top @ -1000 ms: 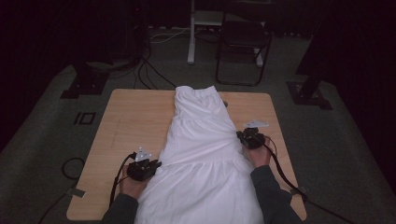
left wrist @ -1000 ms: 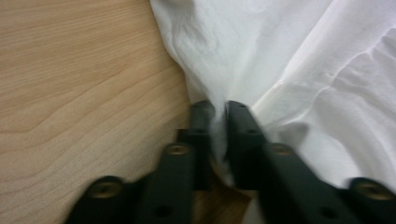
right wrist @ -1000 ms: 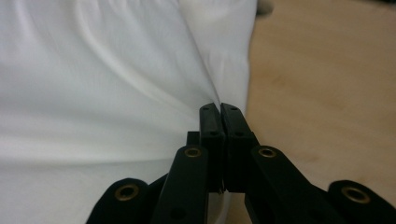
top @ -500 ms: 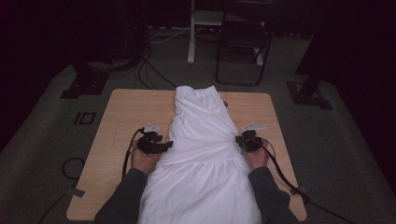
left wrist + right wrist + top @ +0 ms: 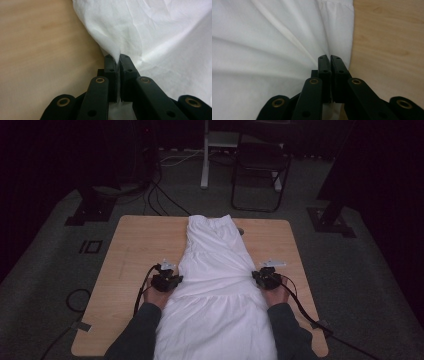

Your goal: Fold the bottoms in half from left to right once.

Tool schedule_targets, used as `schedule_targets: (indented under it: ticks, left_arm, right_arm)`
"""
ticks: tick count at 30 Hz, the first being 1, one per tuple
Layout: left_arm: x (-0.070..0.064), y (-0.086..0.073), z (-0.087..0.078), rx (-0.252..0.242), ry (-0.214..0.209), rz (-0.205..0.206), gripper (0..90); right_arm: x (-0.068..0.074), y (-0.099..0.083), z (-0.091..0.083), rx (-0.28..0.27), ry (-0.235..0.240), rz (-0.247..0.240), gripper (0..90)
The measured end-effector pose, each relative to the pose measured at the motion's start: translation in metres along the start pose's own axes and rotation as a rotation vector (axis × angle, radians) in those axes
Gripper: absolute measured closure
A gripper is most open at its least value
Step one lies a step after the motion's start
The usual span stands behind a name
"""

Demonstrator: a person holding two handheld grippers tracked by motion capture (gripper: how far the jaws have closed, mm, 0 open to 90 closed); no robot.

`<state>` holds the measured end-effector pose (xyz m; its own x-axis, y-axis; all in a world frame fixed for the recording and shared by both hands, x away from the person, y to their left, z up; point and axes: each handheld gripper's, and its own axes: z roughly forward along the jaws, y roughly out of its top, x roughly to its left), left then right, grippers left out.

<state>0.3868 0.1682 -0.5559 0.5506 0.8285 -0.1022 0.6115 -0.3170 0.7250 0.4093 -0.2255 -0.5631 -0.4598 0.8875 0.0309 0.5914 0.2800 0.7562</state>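
- Pinching both side edges of the white garment (image 5: 216, 285) right now, so this looks like the start of a fold or a lift.
- The garment is lying lengthwise down the middle of the wooden surface (image 5: 135, 245), with its near end hanging off the person's side.
- The left gripper (image 5: 117, 58) is clamping a little peak of cloth between closed jaws, and the right gripper (image 5: 329, 58) is biting the opposite edge the same way.
- I'd say the trick is lifting both sides together at the same height, so the fabric isn't skewing.
- Those bites are looking thin, so going slow is probably helping; a quick tug might be pulling the cloth free.
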Motion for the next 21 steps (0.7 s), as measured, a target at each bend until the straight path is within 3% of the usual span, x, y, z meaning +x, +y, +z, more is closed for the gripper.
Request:
schedule_targets:
  ticks: [7, 12, 15, 16, 17, 19, 20, 21]
  left_arm:
    - [-0.016, -0.032, -0.023, -0.028, -0.023, -0.015, 85.8]
    - [-0.029, -0.039, -0.032, -0.009, -0.019, 0.027, 85.7]
    - [-0.029, -0.039, -0.032, -0.01, -0.022, 0.026, 84.7]
    - [-0.028, -0.039, -0.031, -0.014, -0.026, 0.022, 83.4]
    - [-0.028, -0.039, -0.031, -0.014, -0.028, 0.02, 83.4]
    - [-0.028, -0.039, -0.031, -0.014, -0.025, 0.02, 82.5]
    - [-0.028, -0.039, -0.031, -0.014, -0.023, 0.021, 81.3]
    - [-0.028, -0.039, -0.03, -0.014, -0.023, 0.022, 81.3]
  right_arm:
    - [0.014, -0.03, -0.03, -0.002, 0.067, 0.0, 87.0]
    - [0.024, -0.047, -0.05, 0.019, 0.086, -0.018, 87.0]
    - [0.027, -0.048, -0.054, 0.032, 0.089, -0.029, 81.0]
    - [0.026, -0.044, -0.056, 0.018, 0.095, -0.023, 70.0]
    - [0.026, -0.044, -0.056, 0.018, 0.095, -0.023, 70.0]
    - [0.021, -0.035, -0.056, -0.019, 0.114, -0.004, 63.1]
    - [0.017, -0.021, -0.055, -0.049, 0.129, -0.002, 60.1]
    - [0.017, -0.021, -0.055, -0.049, 0.129, -0.002, 60.1]
